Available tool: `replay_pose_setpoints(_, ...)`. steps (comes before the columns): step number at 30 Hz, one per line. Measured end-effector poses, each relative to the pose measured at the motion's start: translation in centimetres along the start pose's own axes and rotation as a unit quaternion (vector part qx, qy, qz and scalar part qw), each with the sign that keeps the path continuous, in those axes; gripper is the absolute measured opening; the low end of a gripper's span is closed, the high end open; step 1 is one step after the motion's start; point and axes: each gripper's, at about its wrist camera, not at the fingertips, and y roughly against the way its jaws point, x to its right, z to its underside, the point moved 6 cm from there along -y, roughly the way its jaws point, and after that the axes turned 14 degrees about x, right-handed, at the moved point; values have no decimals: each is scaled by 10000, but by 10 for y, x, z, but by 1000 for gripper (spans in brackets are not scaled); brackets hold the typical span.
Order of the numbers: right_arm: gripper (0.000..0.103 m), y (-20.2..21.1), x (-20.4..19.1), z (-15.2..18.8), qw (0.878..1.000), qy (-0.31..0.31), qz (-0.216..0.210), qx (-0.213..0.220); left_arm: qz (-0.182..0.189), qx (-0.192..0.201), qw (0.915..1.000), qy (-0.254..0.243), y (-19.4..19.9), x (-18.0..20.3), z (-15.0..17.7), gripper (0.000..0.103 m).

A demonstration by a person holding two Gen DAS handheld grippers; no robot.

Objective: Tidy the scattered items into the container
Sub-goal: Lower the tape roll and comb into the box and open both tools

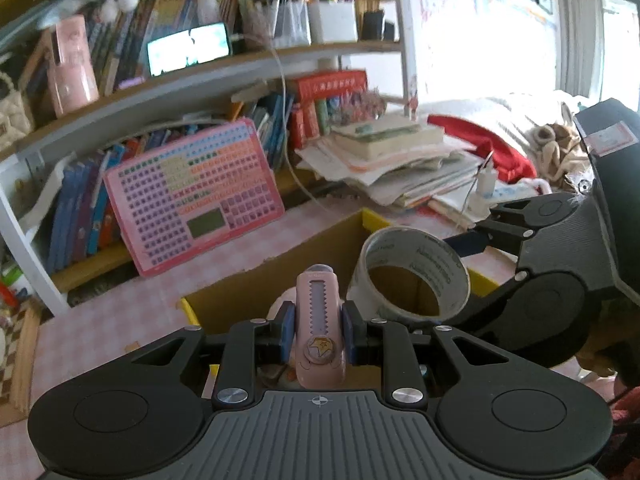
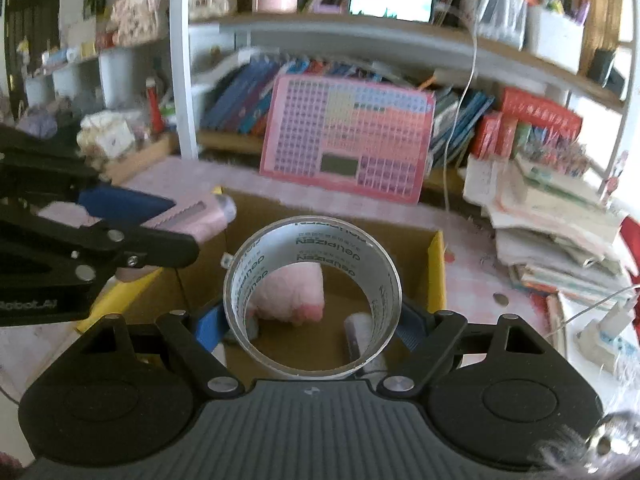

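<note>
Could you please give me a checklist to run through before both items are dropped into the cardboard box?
1. Left gripper shut on pink utility knife: ok.
2. Right gripper shut on tape roll: ok.
3. Tape roll over cardboard box opening: ok.
4. Utility knife fully past the box's rim: cannot tell.
5. Free floor beside the pink plush already in the box: ok.

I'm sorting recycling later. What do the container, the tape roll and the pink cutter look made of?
Container: looks like corrugated cardboard, matte brown inside, yellow outside.
Tape roll: glossy clear plastic tape, its printed lettering showing through; the core is hard to make out.
Pink cutter: probably smooth moulded plastic with a toothed slider track.
</note>
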Motion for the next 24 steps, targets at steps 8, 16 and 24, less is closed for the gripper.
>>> replay_pose_setpoints(8,83,-30,-8,25,9967,-155,-342,-725,69,-487,9977,462,-28,-4,30,23)
replay_pose_setpoints(16,83,-40,-8,40,9919,-218,-467,-1162,61,-728,9932,903,-40,-7,49,23)
replay_pose_setpoints(24,84,-39,-6,44,9902,-450,-537,-1207,-17,-723,9910,1122,-40,-6,54,24)
